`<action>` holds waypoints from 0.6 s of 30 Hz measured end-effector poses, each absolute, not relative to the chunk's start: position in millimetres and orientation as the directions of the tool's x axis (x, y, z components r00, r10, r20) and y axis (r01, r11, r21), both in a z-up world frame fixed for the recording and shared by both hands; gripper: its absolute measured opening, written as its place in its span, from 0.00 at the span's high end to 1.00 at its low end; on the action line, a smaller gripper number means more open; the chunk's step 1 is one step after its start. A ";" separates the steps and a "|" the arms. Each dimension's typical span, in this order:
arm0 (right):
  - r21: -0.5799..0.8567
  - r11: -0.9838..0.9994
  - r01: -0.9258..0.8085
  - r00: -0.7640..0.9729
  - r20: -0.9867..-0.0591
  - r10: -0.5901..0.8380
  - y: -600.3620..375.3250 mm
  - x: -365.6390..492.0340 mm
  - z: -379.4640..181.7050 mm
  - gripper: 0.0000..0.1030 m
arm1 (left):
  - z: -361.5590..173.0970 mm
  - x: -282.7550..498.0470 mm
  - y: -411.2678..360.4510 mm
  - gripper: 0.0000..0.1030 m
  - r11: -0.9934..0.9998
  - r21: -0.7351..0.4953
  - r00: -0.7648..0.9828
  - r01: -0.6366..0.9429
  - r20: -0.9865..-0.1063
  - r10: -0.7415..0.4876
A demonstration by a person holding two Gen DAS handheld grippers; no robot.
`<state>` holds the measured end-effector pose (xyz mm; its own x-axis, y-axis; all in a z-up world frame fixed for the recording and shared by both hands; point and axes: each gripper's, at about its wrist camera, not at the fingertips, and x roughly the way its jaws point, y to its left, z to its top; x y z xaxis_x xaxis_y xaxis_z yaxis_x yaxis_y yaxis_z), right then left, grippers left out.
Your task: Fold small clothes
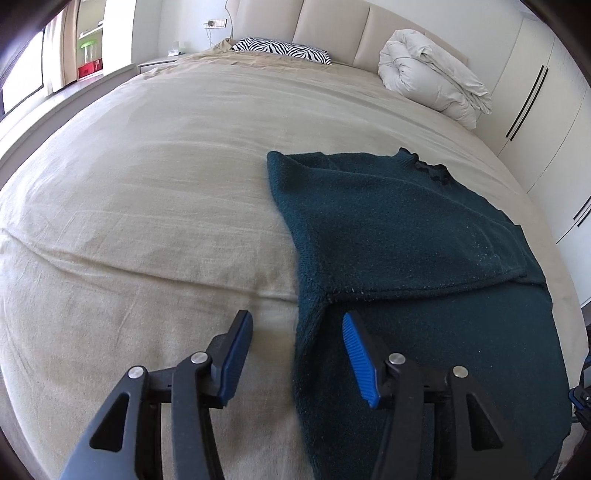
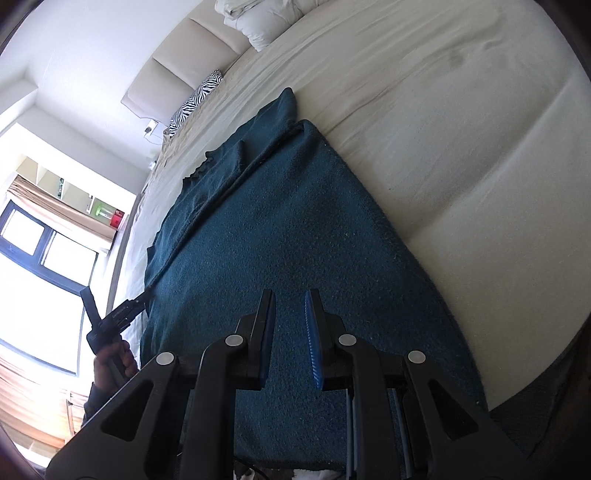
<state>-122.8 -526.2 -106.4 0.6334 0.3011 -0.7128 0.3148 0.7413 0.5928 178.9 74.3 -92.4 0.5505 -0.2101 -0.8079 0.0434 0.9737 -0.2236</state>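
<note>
Teal sweater lies on the bed, one sleeve folded across toward three o'clock; halving remains, I judge; my left gripper gapes wide, my right gripper narrower, both empty.

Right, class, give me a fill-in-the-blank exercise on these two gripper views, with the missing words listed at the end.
1. The dark teal sweater lies spread on a ____.
2. The pillow by the headboard has a ____ pattern.
3. The left gripper has its jaws ____, holding nothing.
4. The rolled white duvet sits at the ____ end of the bed.

Missing words: bed; zebra; open; headboard
</note>
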 end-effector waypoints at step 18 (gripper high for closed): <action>0.512 0.810 0.285 0.507 -0.798 0.326 -596.6 -177.5 -110.9 0.46 | -86.4 -12.6 102.5 0.27 0.886 -0.462 0.425 0.049 -0.793 -0.437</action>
